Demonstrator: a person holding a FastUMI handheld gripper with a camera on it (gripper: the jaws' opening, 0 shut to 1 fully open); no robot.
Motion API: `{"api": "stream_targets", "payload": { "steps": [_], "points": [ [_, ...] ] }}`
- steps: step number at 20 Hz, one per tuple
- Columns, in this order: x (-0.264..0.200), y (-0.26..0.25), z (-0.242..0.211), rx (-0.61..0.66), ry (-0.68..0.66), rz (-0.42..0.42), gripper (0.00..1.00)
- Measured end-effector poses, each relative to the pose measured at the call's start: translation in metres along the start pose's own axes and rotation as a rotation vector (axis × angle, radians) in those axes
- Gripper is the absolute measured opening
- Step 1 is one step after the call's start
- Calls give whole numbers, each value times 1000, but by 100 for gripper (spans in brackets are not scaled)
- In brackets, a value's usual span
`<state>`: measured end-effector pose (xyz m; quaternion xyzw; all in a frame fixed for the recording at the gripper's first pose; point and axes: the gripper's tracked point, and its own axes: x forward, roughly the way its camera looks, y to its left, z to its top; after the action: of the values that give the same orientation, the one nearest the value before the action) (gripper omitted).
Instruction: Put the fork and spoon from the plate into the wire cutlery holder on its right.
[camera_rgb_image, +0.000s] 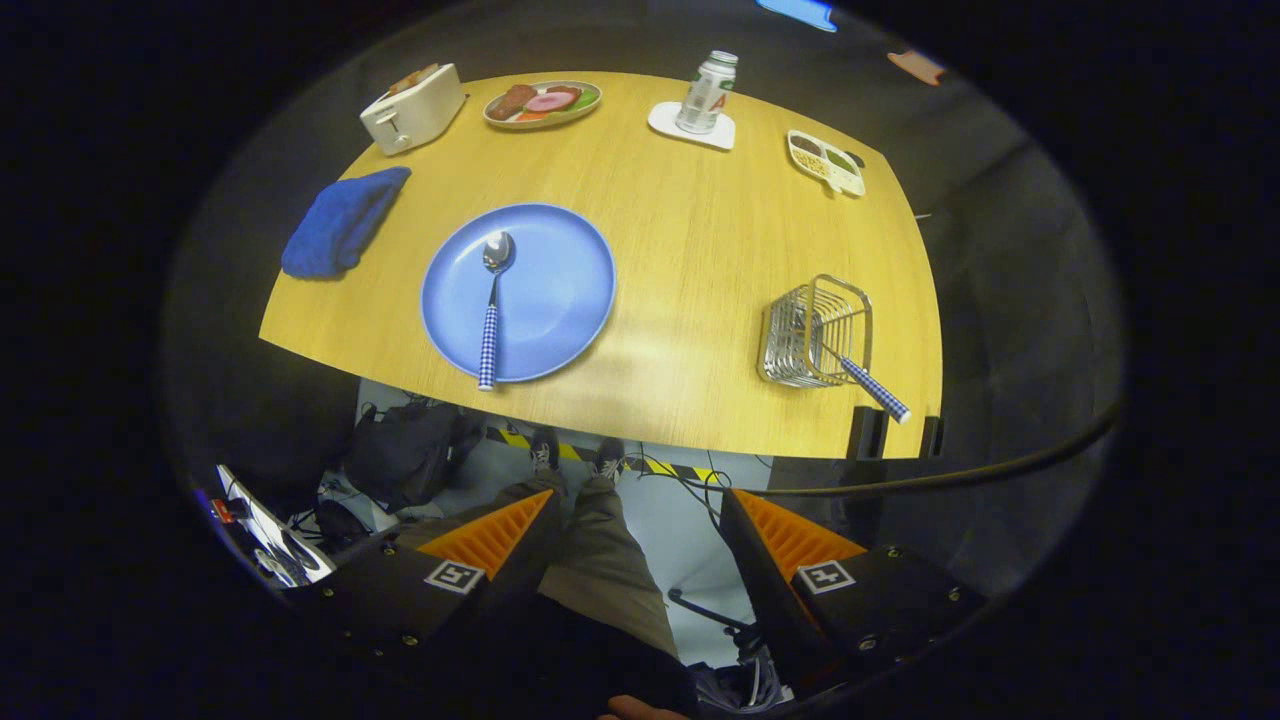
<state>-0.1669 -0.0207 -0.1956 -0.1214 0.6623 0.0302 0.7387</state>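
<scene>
Here the gripper (640, 515) hangs high above the table's (690, 250) near edge, its fingers spread wide with nothing between them. Well beyond them the spoon (491, 305) lies on the blue plate (560, 290), handle toward the gripper. Right of the plate stands the wire cutlery holder (812, 332), the fork (868, 385) leaning in it with its checked handle sticking out.

Your wooden table (680, 250) carries a blue plate (560, 300), a wire cutlery holder (812, 332), a blue cloth (343, 222) and a toaster (412, 108). At its far edge you have a food plate (543, 104), a can (708, 92) on a coaster (690, 128), and what seems a divided tray (826, 161).
</scene>
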Motion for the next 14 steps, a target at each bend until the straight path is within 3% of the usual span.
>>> {"api": "stream_targets", "payload": {
  "steps": [7,14],
  "points": [
    [18,49,31,-46,-79,52,98],
    [33,77,58,-3,-176,72,98]
  ]
}}
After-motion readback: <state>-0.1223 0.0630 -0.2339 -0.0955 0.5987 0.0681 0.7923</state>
